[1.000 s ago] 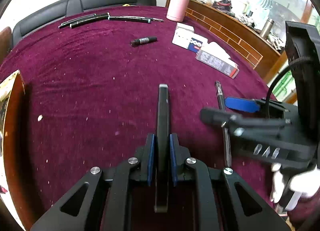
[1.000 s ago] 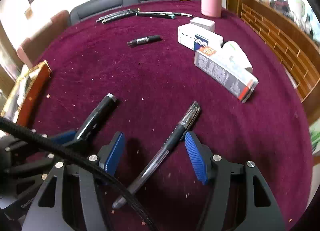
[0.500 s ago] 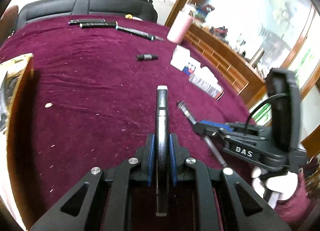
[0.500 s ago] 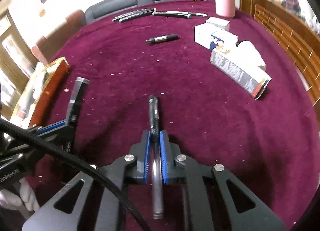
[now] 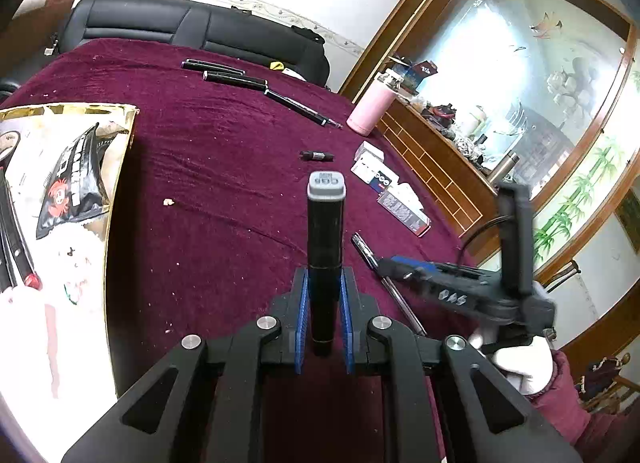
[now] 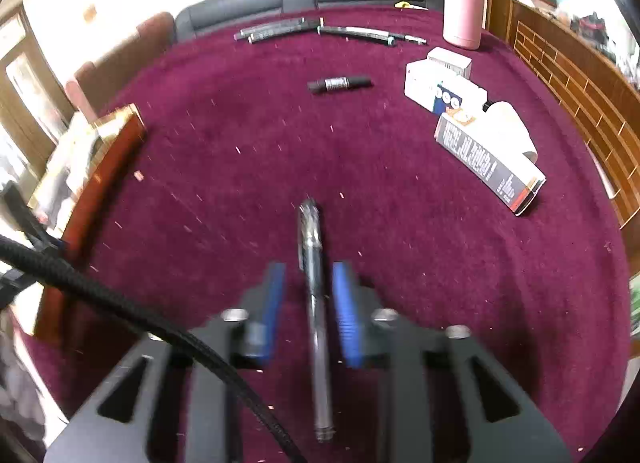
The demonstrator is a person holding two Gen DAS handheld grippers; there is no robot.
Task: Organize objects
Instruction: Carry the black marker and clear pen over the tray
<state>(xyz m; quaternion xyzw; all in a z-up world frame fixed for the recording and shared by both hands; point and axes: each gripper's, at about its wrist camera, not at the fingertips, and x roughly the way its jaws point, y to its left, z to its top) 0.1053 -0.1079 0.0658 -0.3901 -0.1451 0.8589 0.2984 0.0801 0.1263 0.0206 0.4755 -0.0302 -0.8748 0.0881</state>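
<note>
Pens held over the maroon tablecloth [image 6: 440,263].
Left gripper [image 5: 323,319] is clamped on a black marker [image 5: 325,239] pointing forward; right gripper [image 6: 306,311] has blue pads slightly apart around a clear pen [image 6: 314,271], contact blurred.

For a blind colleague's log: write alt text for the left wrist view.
The left gripper clamps a thick black marker with a grey cap above a maroon velvet tablecloth. To its right, the right gripper carries a slim clear-barrelled pen; a gold-edged box lies left.
</note>
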